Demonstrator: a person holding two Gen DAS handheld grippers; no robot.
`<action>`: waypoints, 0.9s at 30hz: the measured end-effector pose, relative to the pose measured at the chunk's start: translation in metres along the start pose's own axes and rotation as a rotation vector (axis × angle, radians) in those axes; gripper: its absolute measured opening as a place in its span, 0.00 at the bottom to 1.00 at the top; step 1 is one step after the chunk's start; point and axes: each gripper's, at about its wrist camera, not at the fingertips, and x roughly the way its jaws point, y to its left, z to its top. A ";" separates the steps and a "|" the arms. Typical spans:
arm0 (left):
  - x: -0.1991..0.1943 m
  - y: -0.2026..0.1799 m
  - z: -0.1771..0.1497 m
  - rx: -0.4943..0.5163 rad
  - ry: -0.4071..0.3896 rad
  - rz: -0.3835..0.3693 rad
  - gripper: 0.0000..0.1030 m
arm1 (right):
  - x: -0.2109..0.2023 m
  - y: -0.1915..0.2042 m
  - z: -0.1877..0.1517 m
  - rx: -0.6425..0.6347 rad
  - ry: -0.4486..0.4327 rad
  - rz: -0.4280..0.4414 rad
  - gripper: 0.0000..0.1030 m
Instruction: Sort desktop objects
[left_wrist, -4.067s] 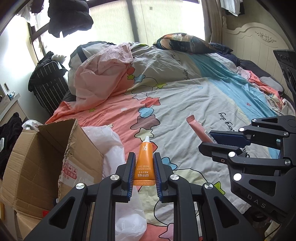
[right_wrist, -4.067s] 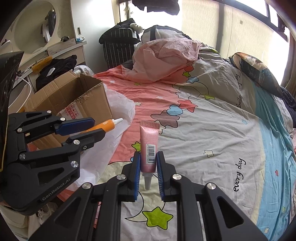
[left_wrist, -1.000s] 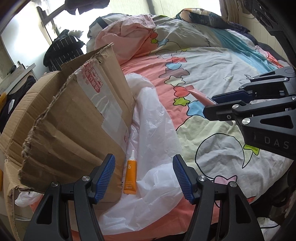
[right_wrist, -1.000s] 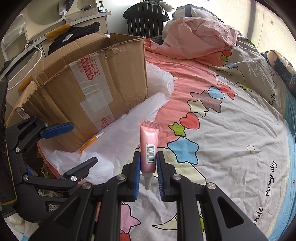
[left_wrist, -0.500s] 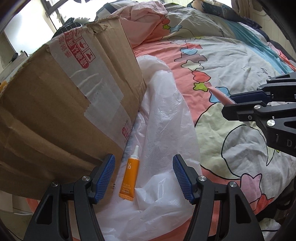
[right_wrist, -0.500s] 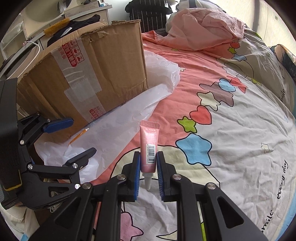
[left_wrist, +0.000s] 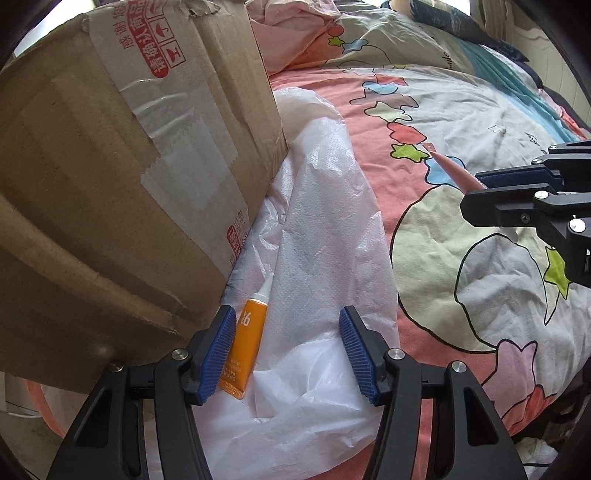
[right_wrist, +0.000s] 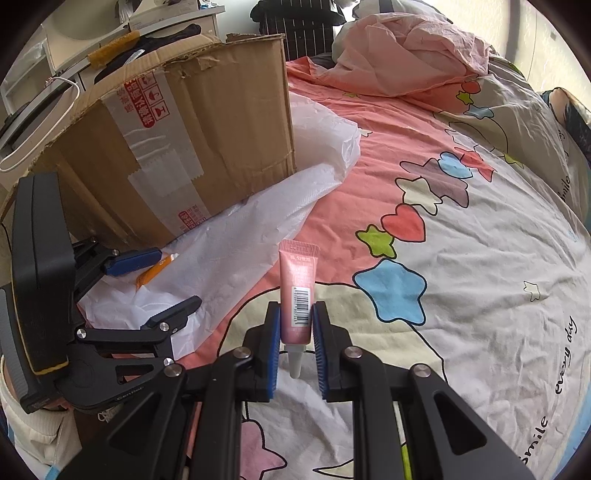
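Note:
An orange tube (left_wrist: 243, 343) lies on a white plastic bag (left_wrist: 325, 240), right by the foot of a cardboard box (left_wrist: 129, 166). My left gripper (left_wrist: 288, 332) straddles it and its jaws are closing. The tube rests against the left pad (left_wrist: 218, 350), while the right pad stands well apart. From the right wrist view, the left gripper (right_wrist: 155, 280) sits low over the orange tube (right_wrist: 155, 271). My right gripper (right_wrist: 295, 332) is shut on a pink tube (right_wrist: 298, 291), cap end pointing back toward the camera, hovering over the bed cover (right_wrist: 480, 221).
The cardboard box (right_wrist: 192, 129) stands tall on the left with the white plastic bag (right_wrist: 240, 240) spread beneath it. A crumpled pink sheet (right_wrist: 399, 55) lies at the far end of the bed. A cluttered desk (right_wrist: 110, 44) stands behind the box.
Four seconds back the left gripper held the orange tube, which lay loose on the bag a second ago. Since then the left gripper sank over it and its jaws narrowed. The right gripper keeps the pink tube.

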 end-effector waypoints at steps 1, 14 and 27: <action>-0.001 0.001 -0.001 -0.002 -0.003 -0.002 0.46 | 0.000 0.001 0.000 -0.001 0.001 0.000 0.15; -0.012 0.009 -0.004 -0.028 -0.007 -0.028 0.25 | 0.004 0.007 -0.002 -0.004 0.006 0.012 0.15; -0.008 0.023 -0.003 -0.081 0.005 -0.070 0.11 | 0.011 0.008 -0.003 -0.002 0.021 0.009 0.15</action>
